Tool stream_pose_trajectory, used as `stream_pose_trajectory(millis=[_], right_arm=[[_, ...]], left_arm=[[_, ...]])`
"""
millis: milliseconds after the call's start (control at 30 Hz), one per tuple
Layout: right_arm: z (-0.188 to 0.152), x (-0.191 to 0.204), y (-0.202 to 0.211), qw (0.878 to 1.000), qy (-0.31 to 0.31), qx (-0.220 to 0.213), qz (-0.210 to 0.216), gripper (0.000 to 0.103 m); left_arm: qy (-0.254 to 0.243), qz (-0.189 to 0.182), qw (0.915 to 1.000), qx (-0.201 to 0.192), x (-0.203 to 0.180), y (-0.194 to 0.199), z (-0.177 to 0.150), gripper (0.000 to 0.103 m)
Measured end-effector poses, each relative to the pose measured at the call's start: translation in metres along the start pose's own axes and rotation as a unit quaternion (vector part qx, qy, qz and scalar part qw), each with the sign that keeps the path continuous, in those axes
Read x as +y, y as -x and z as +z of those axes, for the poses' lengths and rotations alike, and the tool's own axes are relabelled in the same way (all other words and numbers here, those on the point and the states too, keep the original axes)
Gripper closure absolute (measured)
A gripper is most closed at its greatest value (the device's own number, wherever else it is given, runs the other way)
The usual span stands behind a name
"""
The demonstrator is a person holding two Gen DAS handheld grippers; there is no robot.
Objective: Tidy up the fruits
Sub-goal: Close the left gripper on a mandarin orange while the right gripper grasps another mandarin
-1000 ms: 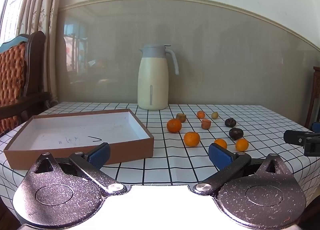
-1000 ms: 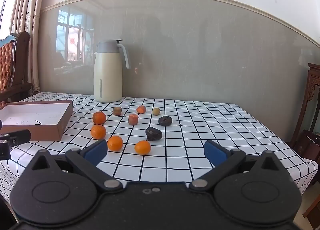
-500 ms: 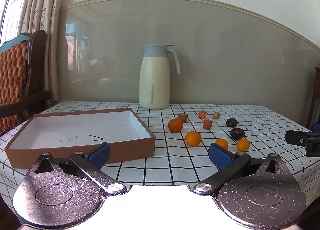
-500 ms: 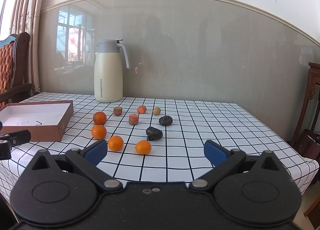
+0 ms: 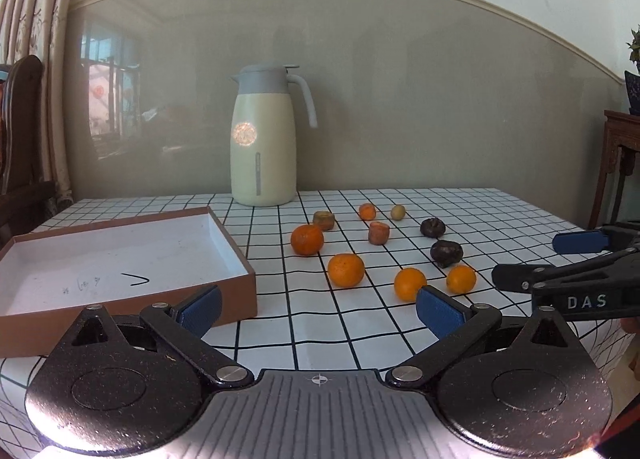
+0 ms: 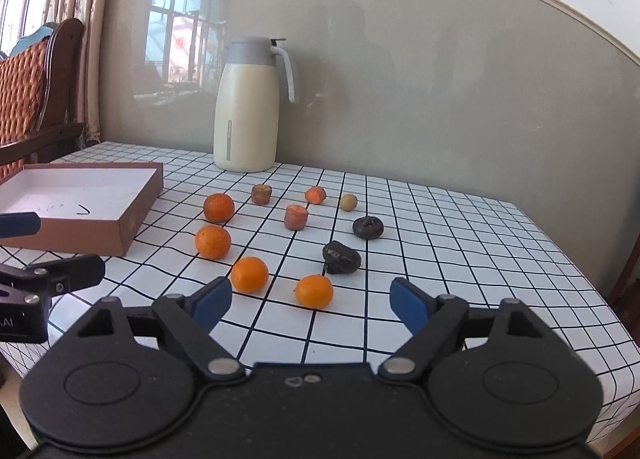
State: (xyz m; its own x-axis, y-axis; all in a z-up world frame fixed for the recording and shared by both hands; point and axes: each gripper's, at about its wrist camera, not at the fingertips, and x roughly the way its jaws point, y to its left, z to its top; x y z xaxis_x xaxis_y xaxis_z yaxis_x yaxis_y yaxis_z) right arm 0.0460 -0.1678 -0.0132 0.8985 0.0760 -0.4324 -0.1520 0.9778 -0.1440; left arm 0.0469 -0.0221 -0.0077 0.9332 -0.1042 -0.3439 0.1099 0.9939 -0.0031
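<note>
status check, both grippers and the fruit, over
Left gripper open, empty. Right gripper closing, nothing between its jaws. Fruit all loose on tablecloth; nearest orange untouched; box empty. Nothing blocking.

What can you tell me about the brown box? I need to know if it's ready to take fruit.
The brown box is a shallow open rectangular tray, cardboard by the look, with brown outer walls and a white inside. It lies flat on the checked tablecloth, left of the fruit. It holds nothing; only pen marks, one like a tick, show on its floor. Nothing touches it.

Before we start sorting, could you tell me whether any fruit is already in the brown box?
No, the brown box holds no fruit.
</note>
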Motion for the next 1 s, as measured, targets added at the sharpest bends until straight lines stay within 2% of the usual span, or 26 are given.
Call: stream_pose_trajectory(millis=[33,67,100,133,367,500,600,733,900,1000], right_arm=[[-0.001,0.000,-0.006,1.000,0.003,0.005,0.000,0.028],[-0.002,-0.001,-0.013,1.000,0.006,0.010,0.000,0.029],[-0.003,-0.001,-0.018,1.000,0.008,0.013,-0.001,0.030],[-0.004,-0.002,-0.024,1.000,0.009,0.018,-0.001,0.032],[-0.011,-0.006,-0.056,0.999,0.006,0.041,0.011,0.042],[-0.008,-0.005,-0.066,0.999,0.014,0.038,0.014,0.048],[-0.006,-0.009,-0.079,0.999,0.012,0.049,0.013,0.061],[-0.007,-0.021,-0.091,0.998,-0.006,0.063,0.029,0.070],[-0.004,-0.035,-0.096,0.998,-0.013,0.057,0.019,0.078],[-0.003,-0.046,-0.100,0.998,-0.028,0.059,0.016,0.079]], left_arm=[[0.002,-0.003,1.0000,0.002,0.000,-0.005,0.000,0.001],[0.002,-0.006,1.0000,0.005,-0.001,-0.011,0.000,0.012],[0.002,-0.009,0.9999,0.010,-0.003,-0.018,0.000,0.028],[0.003,-0.012,0.9998,0.017,-0.004,-0.026,-0.001,0.031],[0.005,-0.030,0.9991,0.029,-0.012,-0.057,-0.004,0.031],[0.003,-0.060,0.9975,0.037,-0.023,-0.075,-0.001,0.031],[0.006,-0.072,0.9966,0.041,-0.032,-0.084,-0.002,0.032],[0.009,-0.082,0.9955,0.047,-0.041,-0.093,-0.003,0.035],[0.007,-0.094,0.9941,0.054,-0.052,-0.106,-0.002,0.035],[0.003,-0.102,0.9929,0.061,-0.063,-0.116,-0.001,0.038]])
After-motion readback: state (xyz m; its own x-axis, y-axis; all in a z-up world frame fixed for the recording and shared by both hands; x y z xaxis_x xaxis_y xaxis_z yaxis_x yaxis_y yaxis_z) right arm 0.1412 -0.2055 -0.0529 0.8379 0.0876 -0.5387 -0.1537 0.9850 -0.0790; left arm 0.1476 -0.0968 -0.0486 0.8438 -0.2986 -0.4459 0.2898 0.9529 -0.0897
